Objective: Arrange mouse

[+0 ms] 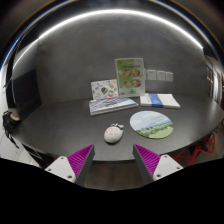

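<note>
A small grey-white mouse (113,133) lies on the dark table (60,125), just left of a round green-and-white mouse mat (152,124). My gripper (113,159) is open and empty, its two purple pads (80,157) spread wide. The mouse sits just ahead of the fingers, near the middle of the gap but beyond the fingertips. The fingers do not touch it.
Behind the mouse lie a flat booklet (112,105) and a striped book (160,100). Two picture cards (129,74) stand upright at the back against the wall. A dark object (11,124) sits at the table's left edge, something red (207,145) at the right.
</note>
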